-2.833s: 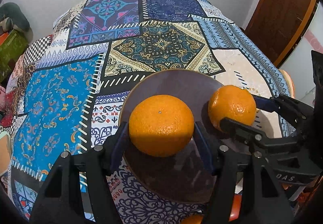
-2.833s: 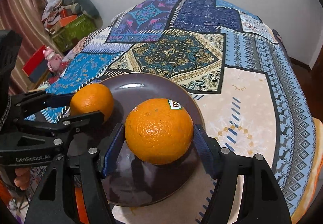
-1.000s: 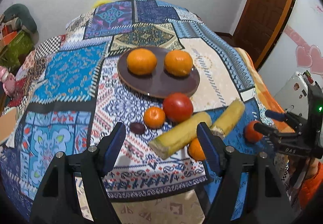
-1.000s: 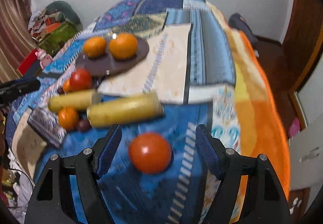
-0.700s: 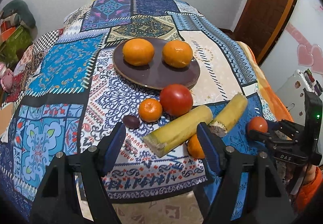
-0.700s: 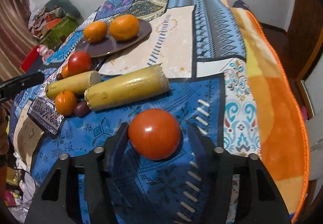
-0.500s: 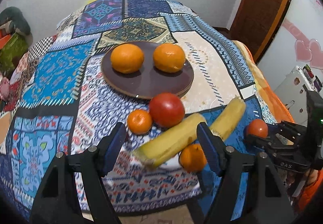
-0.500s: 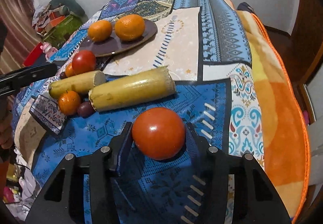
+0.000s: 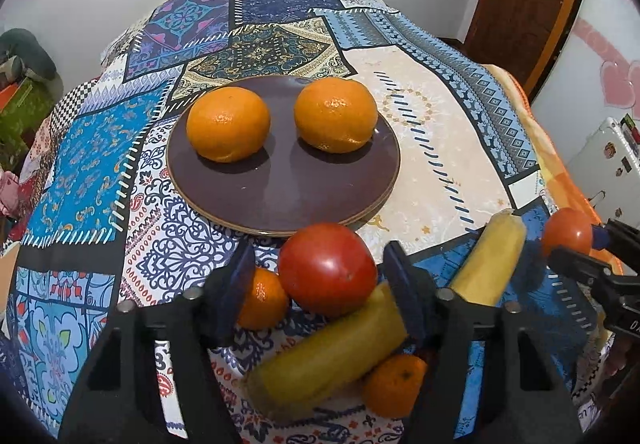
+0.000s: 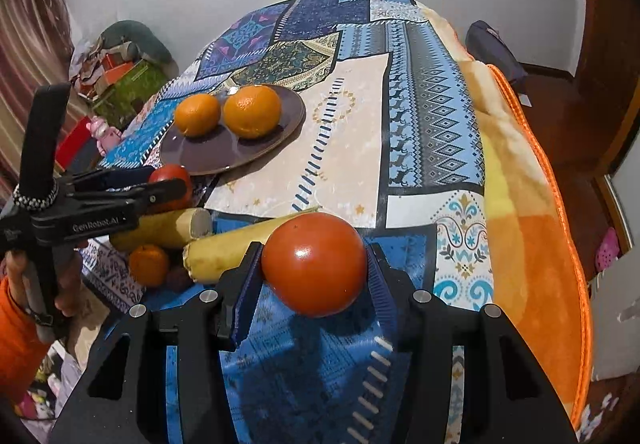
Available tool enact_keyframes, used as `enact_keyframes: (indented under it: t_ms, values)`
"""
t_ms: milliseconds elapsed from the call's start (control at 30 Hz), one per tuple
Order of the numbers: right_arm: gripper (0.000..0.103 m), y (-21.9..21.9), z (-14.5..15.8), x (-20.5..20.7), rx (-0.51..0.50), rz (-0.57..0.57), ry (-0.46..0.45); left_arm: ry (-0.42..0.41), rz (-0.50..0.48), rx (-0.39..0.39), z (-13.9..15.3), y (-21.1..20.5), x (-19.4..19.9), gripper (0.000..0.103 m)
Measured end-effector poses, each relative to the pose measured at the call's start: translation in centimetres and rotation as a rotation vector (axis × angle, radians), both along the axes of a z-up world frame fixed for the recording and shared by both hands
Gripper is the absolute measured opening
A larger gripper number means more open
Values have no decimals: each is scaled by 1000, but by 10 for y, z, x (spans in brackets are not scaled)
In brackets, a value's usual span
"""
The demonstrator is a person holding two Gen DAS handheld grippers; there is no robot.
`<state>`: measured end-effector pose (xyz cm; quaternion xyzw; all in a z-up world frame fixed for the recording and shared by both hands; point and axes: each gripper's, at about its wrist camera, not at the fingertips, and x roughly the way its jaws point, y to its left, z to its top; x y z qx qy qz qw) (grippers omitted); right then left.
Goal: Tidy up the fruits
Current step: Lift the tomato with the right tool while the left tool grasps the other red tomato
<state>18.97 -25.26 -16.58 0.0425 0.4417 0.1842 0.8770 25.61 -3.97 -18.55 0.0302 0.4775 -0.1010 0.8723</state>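
Lower centre, right view: right gripper [image 10: 314,264] clamped on tomato [image 10: 315,263], lifted near quilt [image 10: 516,180] edge. Lower centre, left view: left gripper [image 9: 320,276] spread wide around second tomato [image 9: 327,269], just below plate [image 9: 288,188] rim.

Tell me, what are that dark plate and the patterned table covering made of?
The plate looks like glazed ceramic, or possibly melamine: smooth brown-purple surface with soft glare and a thin pale rim. The covering looks like printed woven cloth, matte, with patchwork motifs; in the right wrist view a plush orange blanket lies under it.
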Motion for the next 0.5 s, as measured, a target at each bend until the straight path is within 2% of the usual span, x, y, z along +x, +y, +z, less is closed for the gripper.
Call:
enact_keyframes:
  t_ms: [67, 233, 500]
  values:
    - [47, 1, 2, 2, 9, 0, -2, 9, -14, -15, 0, 0, 1, 51]
    - [47, 9, 9, 6, 23, 19, -21, 5, -8, -34, 4, 2, -1, 51]
    - [47, 26, 27, 17, 48, 47, -73, -50, 9, -91, 31, 14, -8, 51]
